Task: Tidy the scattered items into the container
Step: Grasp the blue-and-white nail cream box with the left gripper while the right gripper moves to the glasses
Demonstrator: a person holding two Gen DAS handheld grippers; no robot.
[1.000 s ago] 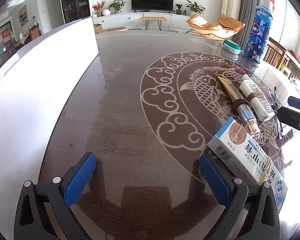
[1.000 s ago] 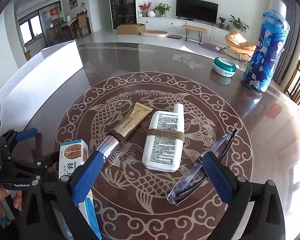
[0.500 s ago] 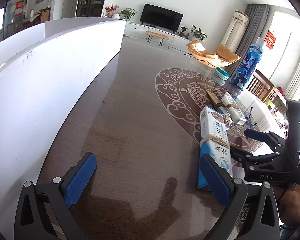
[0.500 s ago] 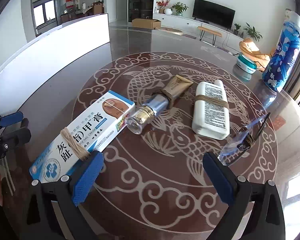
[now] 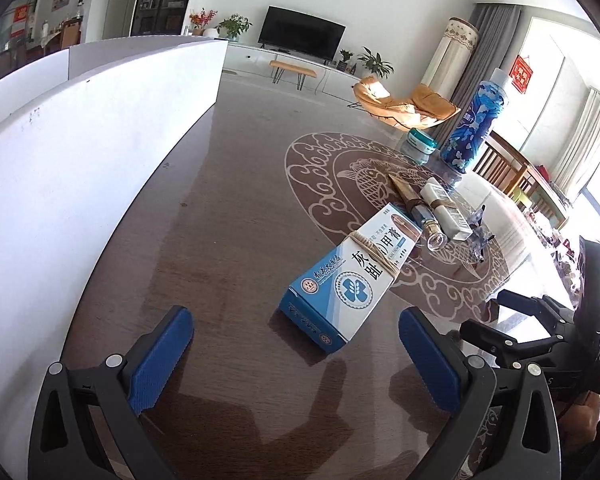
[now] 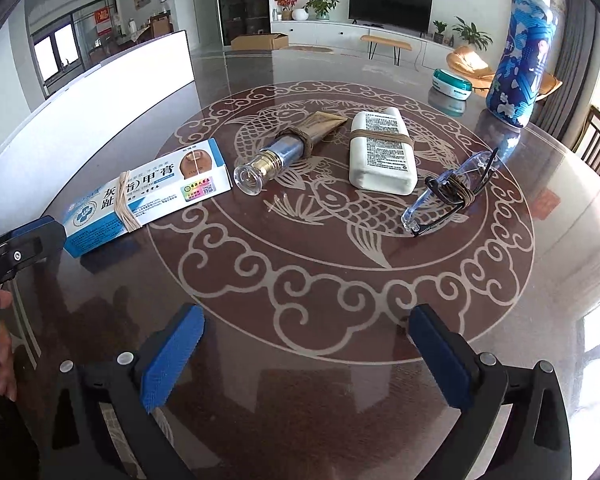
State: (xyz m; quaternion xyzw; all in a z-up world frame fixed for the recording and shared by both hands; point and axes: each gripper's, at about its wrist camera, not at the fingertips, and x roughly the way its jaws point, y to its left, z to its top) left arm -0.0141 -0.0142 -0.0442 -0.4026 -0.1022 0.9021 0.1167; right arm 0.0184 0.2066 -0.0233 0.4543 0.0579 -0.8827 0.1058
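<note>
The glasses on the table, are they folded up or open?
Folded. The glasses lie on the table with the arms tucked against the lenses, and a brown band is wrapped around the middle, holding them together.

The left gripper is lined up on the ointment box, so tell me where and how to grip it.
Grip the box across its narrow width, on the near half just short of the rubber band. It lies flat with one end pointing at the left gripper, whose open jaws could likely straddle its long sides. Come in from that near end, low over the table.
</note>
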